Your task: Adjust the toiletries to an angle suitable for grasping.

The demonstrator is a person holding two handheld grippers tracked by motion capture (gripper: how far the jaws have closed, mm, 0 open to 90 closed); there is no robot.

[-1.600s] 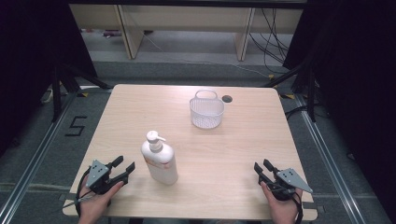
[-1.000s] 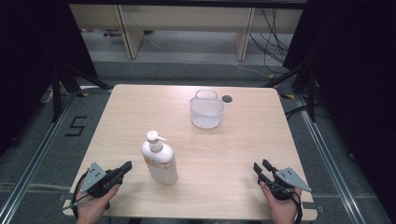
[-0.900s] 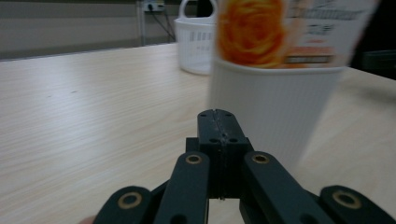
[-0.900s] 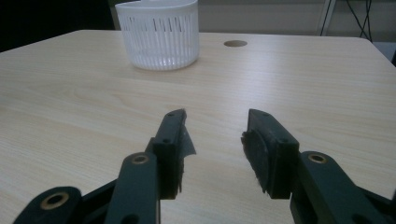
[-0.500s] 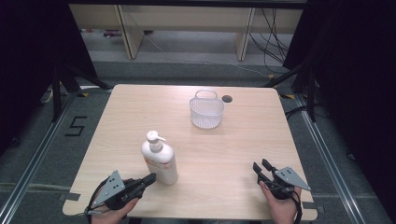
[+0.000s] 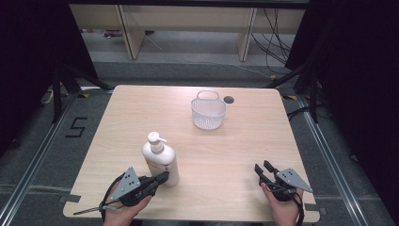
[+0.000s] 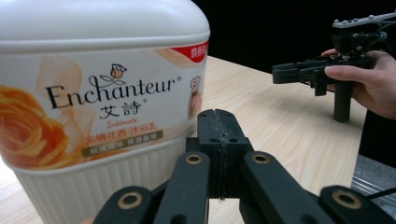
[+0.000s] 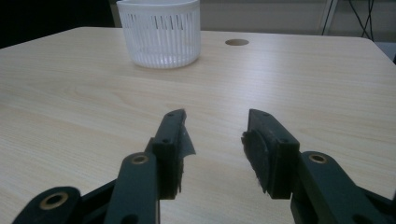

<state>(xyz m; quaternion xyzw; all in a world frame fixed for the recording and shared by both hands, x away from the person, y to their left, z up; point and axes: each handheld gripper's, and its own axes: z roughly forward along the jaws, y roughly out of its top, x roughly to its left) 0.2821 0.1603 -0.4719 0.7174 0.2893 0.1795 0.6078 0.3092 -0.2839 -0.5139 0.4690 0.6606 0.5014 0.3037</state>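
A cream pump bottle (image 6: 160,162) with a rose label stands upright near the table's front left. My left gripper (image 6: 163,176) is shut with nothing in it, its tip right at the bottle's lower right side; whether it touches I cannot tell. In the left gripper view the jaws (image 7: 217,121) meet just in front of the bottle (image 7: 93,93). My right gripper (image 6: 262,166) rests at the front right, open and empty; its own view shows the gap (image 8: 215,126) over bare wood. A white plastic basket (image 6: 208,113) sits mid-table toward the back.
A round cable hole (image 6: 229,100) lies just behind the basket (image 8: 159,32). The wooden table (image 6: 244,141) is bare between bottle and basket. My right gripper (image 7: 280,73), held by a hand, shows far off in the left gripper view. Shelving and cables stand beyond the table.
My left gripper closed its jaws, then slid right along the front edge until its tip reached the bottle's base. The right gripper stayed put.
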